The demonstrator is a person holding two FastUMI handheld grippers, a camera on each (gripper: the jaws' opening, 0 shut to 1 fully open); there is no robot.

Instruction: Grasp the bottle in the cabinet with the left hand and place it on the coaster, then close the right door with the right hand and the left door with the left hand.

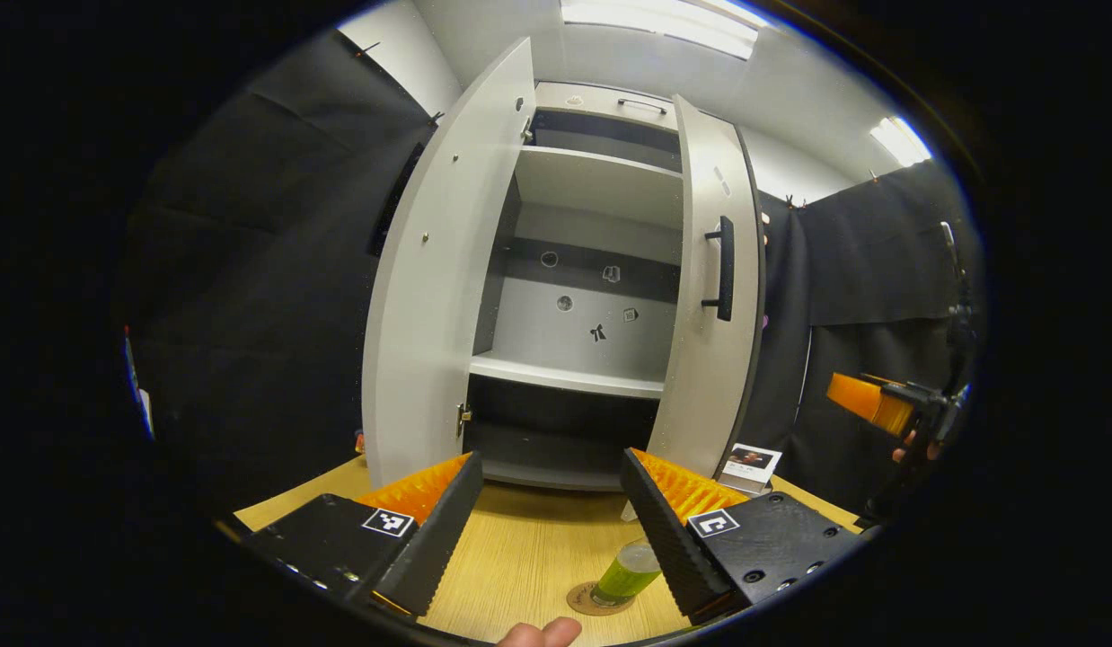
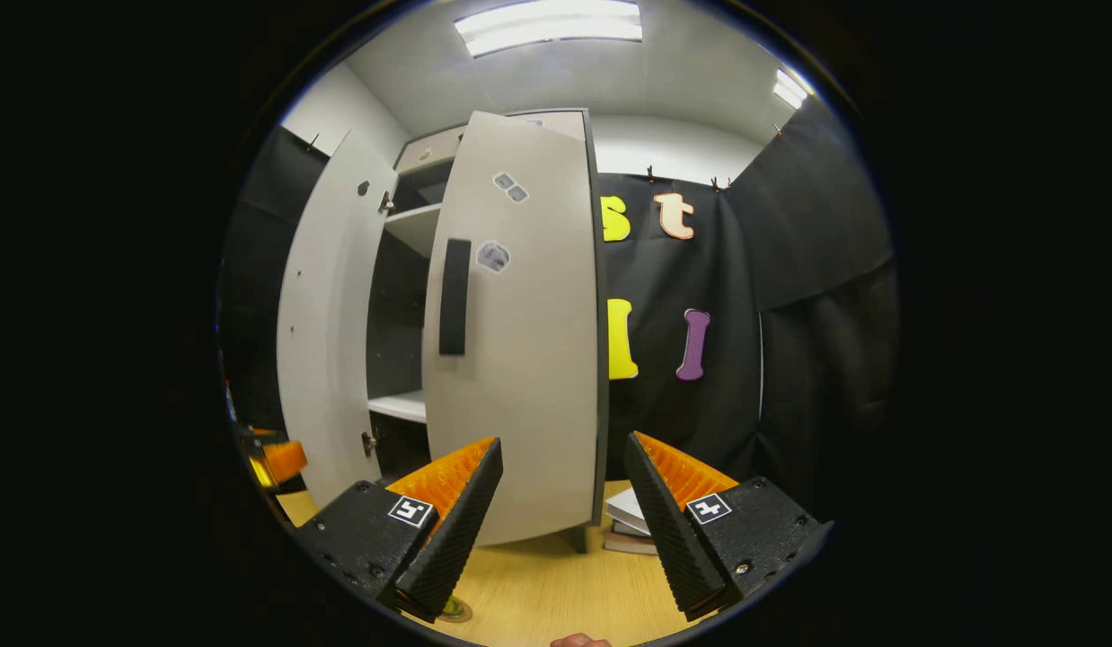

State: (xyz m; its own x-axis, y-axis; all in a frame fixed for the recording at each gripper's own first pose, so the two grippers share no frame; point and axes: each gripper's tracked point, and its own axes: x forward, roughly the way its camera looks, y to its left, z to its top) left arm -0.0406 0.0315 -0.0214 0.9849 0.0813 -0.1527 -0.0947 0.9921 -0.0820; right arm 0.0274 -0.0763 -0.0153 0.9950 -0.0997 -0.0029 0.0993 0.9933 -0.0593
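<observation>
The green bottle (image 1: 628, 573) stands upright on the round coaster (image 1: 585, 600) on the wooden table, just below and inside my left gripper's right finger, which does not touch it. My left gripper (image 1: 549, 460) is open and faces the grey cabinet (image 1: 574, 332). The left door (image 1: 430, 305) and the right door (image 1: 710, 359) with its black handle (image 1: 725, 268) both stand open. My right gripper (image 2: 563, 440) is open in front of the right door (image 2: 520, 359), below its handle (image 2: 454, 296). The left door (image 2: 327, 341) shows behind it.
The cabinet shelves (image 1: 565, 373) are bare. A small photo card (image 1: 749, 465) leans by the right door's foot. Stacked books (image 2: 632, 526) lie on the table (image 2: 556, 584) beside that door. The other gripper (image 1: 888, 404) hangs at the far right. Black cloth walls close in on both sides.
</observation>
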